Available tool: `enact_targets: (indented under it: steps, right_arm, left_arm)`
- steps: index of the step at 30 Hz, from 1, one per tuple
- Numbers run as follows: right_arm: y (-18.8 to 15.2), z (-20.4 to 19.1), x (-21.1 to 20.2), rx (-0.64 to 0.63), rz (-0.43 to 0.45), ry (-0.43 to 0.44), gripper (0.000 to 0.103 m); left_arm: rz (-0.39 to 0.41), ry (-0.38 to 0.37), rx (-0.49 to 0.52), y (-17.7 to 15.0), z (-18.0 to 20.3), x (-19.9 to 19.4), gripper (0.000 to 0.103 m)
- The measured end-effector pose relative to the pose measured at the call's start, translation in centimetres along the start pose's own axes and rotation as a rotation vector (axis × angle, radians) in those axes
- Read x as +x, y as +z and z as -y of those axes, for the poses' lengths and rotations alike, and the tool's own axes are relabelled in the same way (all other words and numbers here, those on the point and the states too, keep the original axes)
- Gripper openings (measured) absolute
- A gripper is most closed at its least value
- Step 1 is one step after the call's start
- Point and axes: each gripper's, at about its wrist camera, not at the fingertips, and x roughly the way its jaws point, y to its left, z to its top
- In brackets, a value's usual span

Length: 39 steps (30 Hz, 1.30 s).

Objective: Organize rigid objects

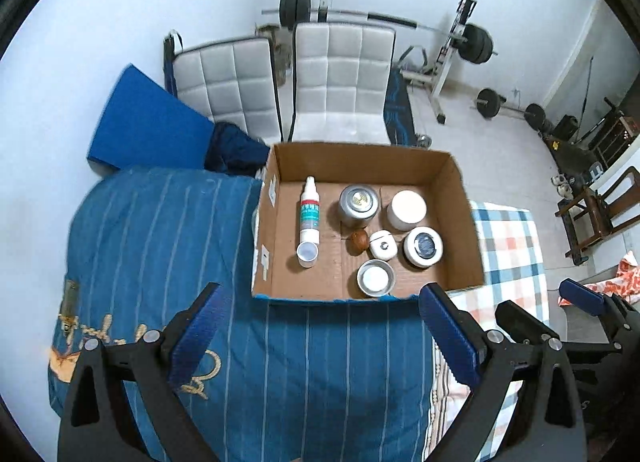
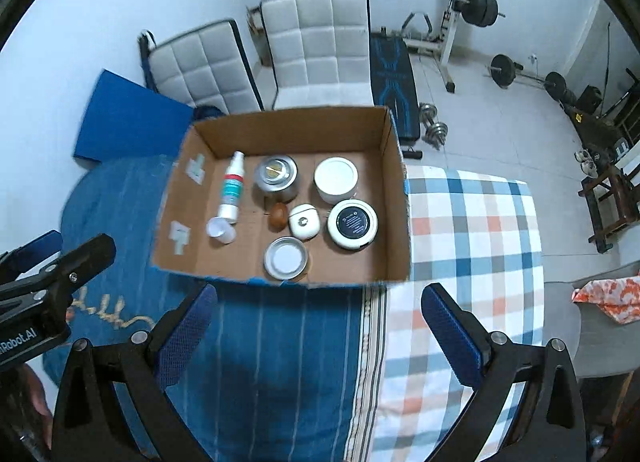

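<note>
Left wrist: left gripper spread wide, empty, over striped blue bedding, corrugated cardboard box ahead holding cylindrical spray bottle, round metal tin; right wrist: right gripper spread, empty, same box on checked blanket.
</note>
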Motion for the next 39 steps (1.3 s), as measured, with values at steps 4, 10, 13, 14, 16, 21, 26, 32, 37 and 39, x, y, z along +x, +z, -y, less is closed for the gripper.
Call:
enact_targets:
  steps: [4, 10, 13, 14, 16, 21, 26, 32, 37, 39]
  right_arm:
    - [-1.7, 0.3, -4.7, 0.016, 0.052, 0.017, 0.103]
    - [-3.6, 0.6, -9.5, 0.034, 0.097, 0.036, 0.103]
    - [-4.4, 0.7, -11.7, 0.041, 0.123, 0.036, 0.103]
    - [-4.6, 0.7, -12.2, 0.04, 0.131, 0.033, 0.103]
    - [-5.1, 0.6, -13.4, 0.037, 0.156, 0.019, 0.103]
    - [-5.8, 0.5, -15.1, 0.03, 0.205, -0.034, 0.103]
    - [-6.1, 0.8, -15.6, 0.036, 0.212, -0.038, 0.103]
    - [-6.4, 0.8, -16.2, 0.035, 0.226, -0.056, 0.103]
    - [-6.7, 0.9, -17.0, 0.032, 0.251, -0.086, 0.103]
    - [-6.7, 0.9, -17.4, 0.032, 0.26, -0.098, 0.103]
  left_arm:
    - [0.043, 0.014, 0.018, -1.0, 0.3, -3.7, 0.098]
    - [0.094, -0.006, 0.028, -2.5, 1.0, -7.6, 0.098]
    - [0.118, -0.006, 0.043, -3.2, 1.5, -9.3, 0.098]
    - [0.124, -0.014, 0.045, -3.4, 1.6, -9.8, 0.098]
    - [0.135, -0.018, 0.046, -3.6, 1.7, -10.3, 0.098]
    - [0.153, -0.021, 0.037, -4.0, 1.7, -11.2, 0.098]
    - [0.155, -0.01, 0.038, -4.7, 1.6, -11.8, 0.098]
    - [0.169, -0.014, 0.031, -5.0, 1.5, -12.2, 0.098]
    - [0.177, -0.013, 0.034, -5.3, 1.6, -12.5, 0.098]
    - [0.176, -0.012, 0.037, -5.3, 1.6, -12.6, 0.098]
